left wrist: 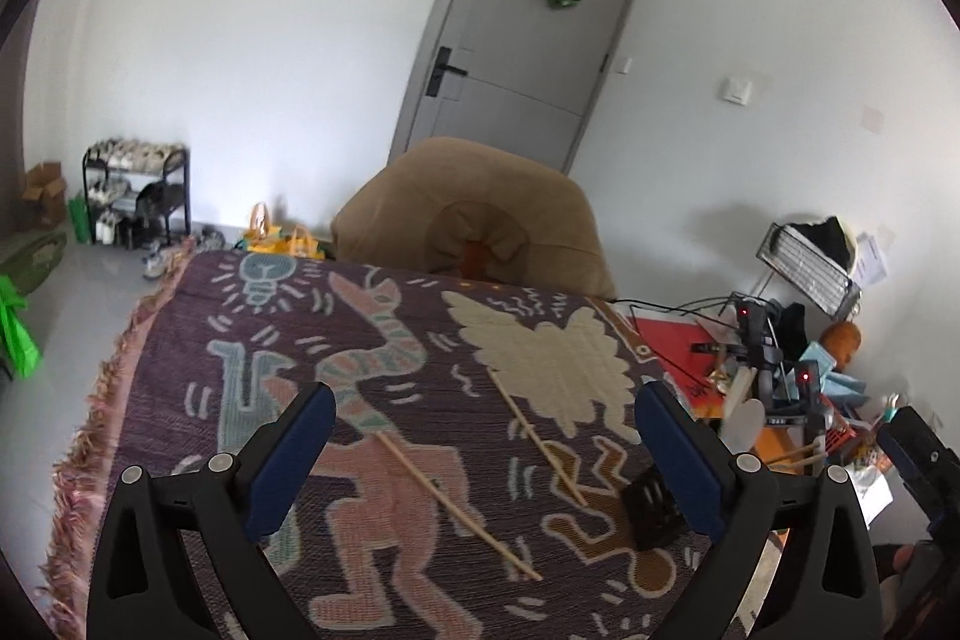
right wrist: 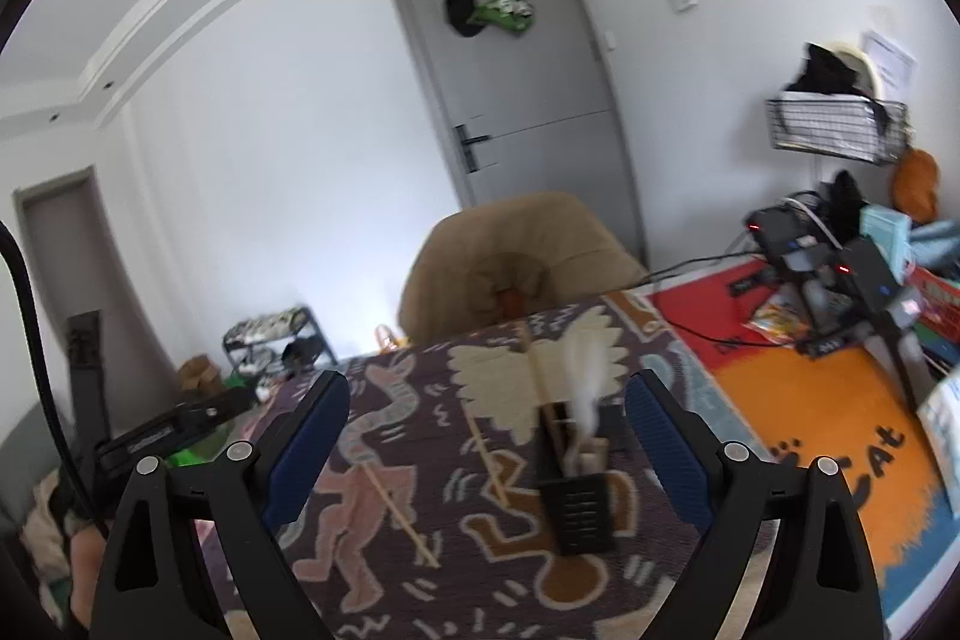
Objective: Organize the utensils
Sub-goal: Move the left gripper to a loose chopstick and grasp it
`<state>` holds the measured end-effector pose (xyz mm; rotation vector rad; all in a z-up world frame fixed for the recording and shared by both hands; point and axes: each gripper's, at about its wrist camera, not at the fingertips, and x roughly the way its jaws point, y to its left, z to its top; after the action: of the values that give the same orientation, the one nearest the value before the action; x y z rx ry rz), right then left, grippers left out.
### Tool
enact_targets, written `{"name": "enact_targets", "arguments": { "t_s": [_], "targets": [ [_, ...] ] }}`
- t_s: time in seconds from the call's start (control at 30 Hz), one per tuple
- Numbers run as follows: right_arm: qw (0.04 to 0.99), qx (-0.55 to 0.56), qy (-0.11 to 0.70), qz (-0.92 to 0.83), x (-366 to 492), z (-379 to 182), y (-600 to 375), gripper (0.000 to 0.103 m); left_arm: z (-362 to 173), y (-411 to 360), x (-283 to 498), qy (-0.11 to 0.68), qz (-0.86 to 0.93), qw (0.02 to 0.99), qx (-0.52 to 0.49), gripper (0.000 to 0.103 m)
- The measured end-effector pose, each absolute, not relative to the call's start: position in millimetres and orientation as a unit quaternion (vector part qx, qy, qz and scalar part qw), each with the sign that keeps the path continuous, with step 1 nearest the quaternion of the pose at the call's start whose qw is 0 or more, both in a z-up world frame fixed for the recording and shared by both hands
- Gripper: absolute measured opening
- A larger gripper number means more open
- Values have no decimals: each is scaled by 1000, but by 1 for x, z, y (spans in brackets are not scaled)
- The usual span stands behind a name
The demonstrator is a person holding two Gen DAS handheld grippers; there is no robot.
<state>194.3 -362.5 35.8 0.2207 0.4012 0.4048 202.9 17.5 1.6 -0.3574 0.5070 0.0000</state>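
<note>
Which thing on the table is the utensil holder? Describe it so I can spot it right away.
Start at the purple woven tablecloth with cartoon figures. Near its right side, over the brown figure, stands a small black slotted box, the utensil holder, with a white spoon-like utensil sticking out. The two loose wooden chopsticks beside it lie flat; only the box is dark and upright.

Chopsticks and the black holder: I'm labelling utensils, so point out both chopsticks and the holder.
near chopstick [left wrist: 459, 508]: left wrist view, middle of its shaft.
far chopstick [left wrist: 534, 433]: left wrist view, middle of its shaft.
holder [right wrist: 577, 511]: right wrist view, slotted front wall.
</note>
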Motion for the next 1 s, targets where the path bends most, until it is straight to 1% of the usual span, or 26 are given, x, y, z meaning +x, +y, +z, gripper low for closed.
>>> {"name": "enact_targets", "arguments": {
  "t_s": [0.07, 0.13, 0.17, 0.23, 0.27, 0.3, 0.33, 0.37, 0.43, 0.5, 0.63, 0.9, 1.0],
  "targets": [
    [953, 91, 197, 211, 195, 38, -348, 93, -5, 29, 206, 263, 1, 945, -194, 99],
    [955, 68, 194, 212, 198, 41, -335, 92, -13, 38, 209, 278, 5, 939, -205, 92],
    [955, 54, 196, 218, 200, 43, -326, 89, -18, 42, 212, 288, 5, 935, -208, 90],
    [951, 33, 205, 231, 206, 45, -311, 85, -28, 47, 218, 308, 3, 927, -214, 75],
    [949, 26, 210, 234, 209, 45, -306, 80, -35, 51, 223, 319, 0, 922, -221, 72],
    [946, 18, 219, 240, 214, 45, -298, 77, -40, 53, 226, 328, -3, 917, -227, 67],
    [943, 10, 226, 245, 218, 44, -291, 72, -47, 57, 231, 339, -6, 911, -236, 61],
    [939, 3, 234, 251, 223, 43, -284, 67, -51, 59, 233, 344, -7, 907, -241, 58],
    [935, -10, 246, 256, 232, 40, -273, 62, -62, 65, 242, 357, -9, 898, -258, 47],
    [929, -17, 261, 262, 243, 37, -263, 61, -68, 70, 248, 364, -8, 891, -270, 41],
    [922, -23, 281, 265, 263, 30, -249, 61, -78, 77, 264, 376, -12, 881, -288, 36],
    [914, -28, 315, 255, 302, 14, -233, 61, -103, 81, 298, 407, -9, 858, -314, 35],
    [912, -32, 327, 246, 313, 6, -230, 61, -115, 78, 311, 428, 0, 849, -310, 29]
  ]
}}
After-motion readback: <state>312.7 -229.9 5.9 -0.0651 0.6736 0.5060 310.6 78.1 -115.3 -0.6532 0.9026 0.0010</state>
